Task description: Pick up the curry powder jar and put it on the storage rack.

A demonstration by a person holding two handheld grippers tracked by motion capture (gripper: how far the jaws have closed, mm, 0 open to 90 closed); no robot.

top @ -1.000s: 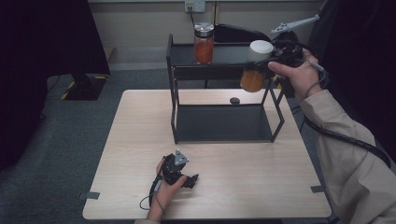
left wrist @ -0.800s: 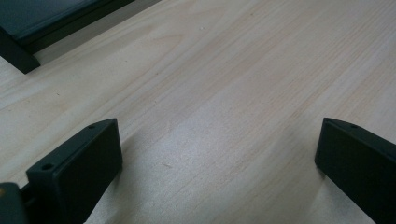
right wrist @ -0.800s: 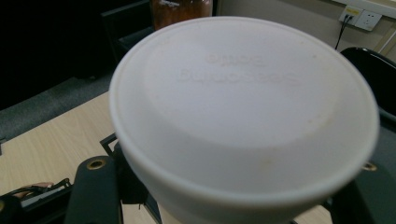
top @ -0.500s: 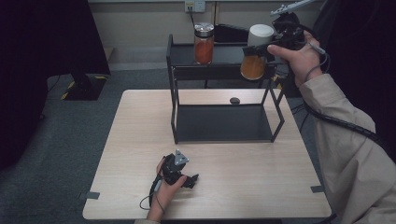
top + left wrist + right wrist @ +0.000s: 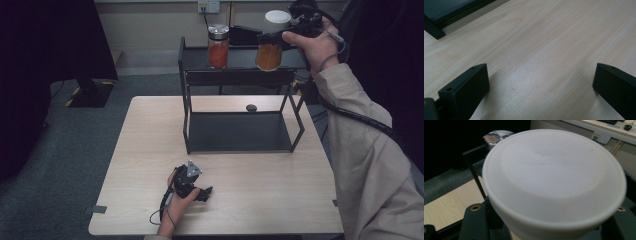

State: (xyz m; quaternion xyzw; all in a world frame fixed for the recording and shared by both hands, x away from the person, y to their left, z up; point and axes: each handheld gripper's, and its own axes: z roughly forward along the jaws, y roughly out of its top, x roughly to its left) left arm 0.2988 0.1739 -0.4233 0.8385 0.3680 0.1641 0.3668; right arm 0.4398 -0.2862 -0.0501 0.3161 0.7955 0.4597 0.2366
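A jar with a white lid (image 5: 277,18) and orange contents (image 5: 269,56) is held over the right part of the black rack's top shelf (image 5: 240,64). My right gripper (image 5: 274,38) is shut on it just below the lid. I cannot tell whether the jar's base touches the shelf. In the right gripper view the white lid (image 5: 554,182) sits between the two jaws of my right gripper (image 5: 546,222). A second jar (image 5: 218,47) with a silver lid (image 5: 497,135) stands on the shelf to its left. My left gripper (image 5: 204,192) rests open on the table, its jaws wide apart over bare wood (image 5: 539,87).
The rack's lower shelf (image 5: 237,131) sits on the wooden table (image 5: 150,150); its corner shows at the upper left (image 5: 436,17). A small dark object (image 5: 251,107) lies on the table behind the rack. A wall socket (image 5: 209,6) and a cable are behind.
My right gripper has carried the white-lidded jar up and to the left, from beside the rack's right end to over the top shelf. The left gripper has stayed still.
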